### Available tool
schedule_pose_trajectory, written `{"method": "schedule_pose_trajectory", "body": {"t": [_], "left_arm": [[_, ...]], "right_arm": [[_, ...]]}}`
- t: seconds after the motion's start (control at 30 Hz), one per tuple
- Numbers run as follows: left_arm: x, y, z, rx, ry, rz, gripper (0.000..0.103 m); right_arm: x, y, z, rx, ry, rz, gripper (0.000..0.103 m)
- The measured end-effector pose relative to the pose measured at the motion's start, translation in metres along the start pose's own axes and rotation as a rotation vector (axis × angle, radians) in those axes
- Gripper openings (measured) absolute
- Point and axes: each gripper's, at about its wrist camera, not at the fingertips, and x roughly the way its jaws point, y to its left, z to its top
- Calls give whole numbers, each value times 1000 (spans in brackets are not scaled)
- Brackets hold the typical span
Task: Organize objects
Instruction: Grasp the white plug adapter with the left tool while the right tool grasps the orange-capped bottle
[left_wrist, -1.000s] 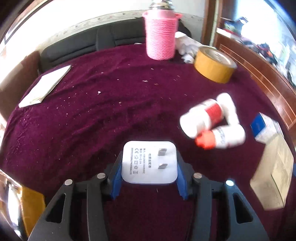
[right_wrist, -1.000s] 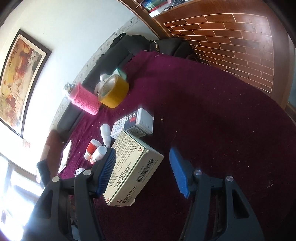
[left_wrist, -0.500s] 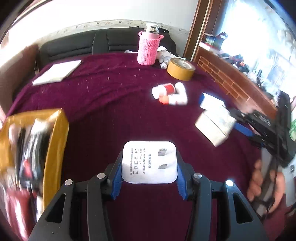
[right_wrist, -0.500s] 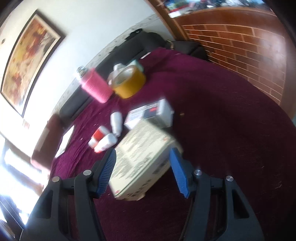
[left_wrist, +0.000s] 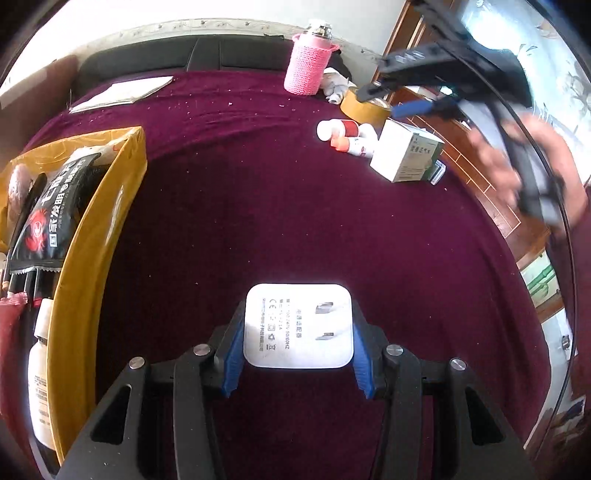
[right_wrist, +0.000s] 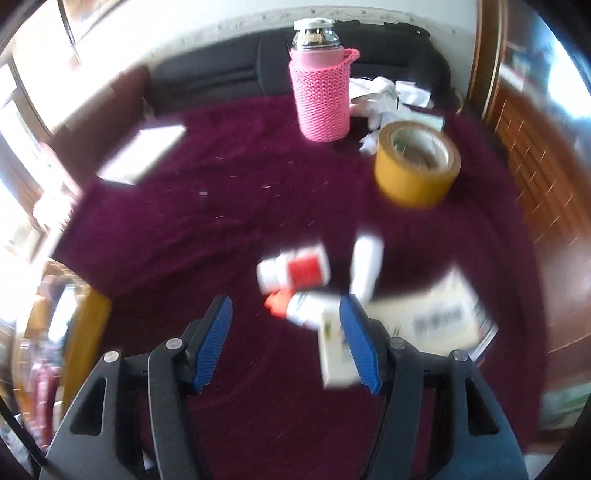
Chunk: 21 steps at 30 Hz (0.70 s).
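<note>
Behind the bottles (right_wrist: 295, 273), tape roll (right_wrist: 417, 166) beside pink flask (right_wrist: 323, 99).

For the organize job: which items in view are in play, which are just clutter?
In play:
- white charger, clamped in the left gripper
- yellow box, already holding items
- medicine bottles
- white carton
- right gripper, open

Likely clutter:
- pink-sleeved flask
- tape roll
- papers

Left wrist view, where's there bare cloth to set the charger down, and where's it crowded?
Bare cloth lies ahead of the charger, between the yellow box on the left and the white carton far right. Crowded spots: around the bottles, tape roll and pink flask.
</note>
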Motion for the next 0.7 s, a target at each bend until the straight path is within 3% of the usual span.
{"method": "schedule_pose_trajectory", "body": {"t": [0.17,0.23,0.3,0.4,0.5,0.57,0.63,0.7], "left_arm": [[1,0,-4,11,-37,0,43],[1,4,-3,-9,-48,-23,43],[1,5,-4,-17,-51,-31,43],[0,6,-4,-22,-55,-34,43],[0,7,-3,-24,-59,-35,43],[1,8,-2,-26,-60,-37,43],[2,9,-2,-33,-63,-44,43],[2,10,-2,-38,-64,-48,43]], "right_arm": [[-28,4,22,14,-157,29,62],[-14,11,25,-32,-87,16,68],[29,20,21,-128,122,-32,67],[67,21,10,-223,236,-135,61],[85,14,9,-219,277,-139,60],[95,11,7,-214,289,-142,52],[92,8,7,-171,278,-92,33],[89,11,5,-157,271,-86,24]]}}
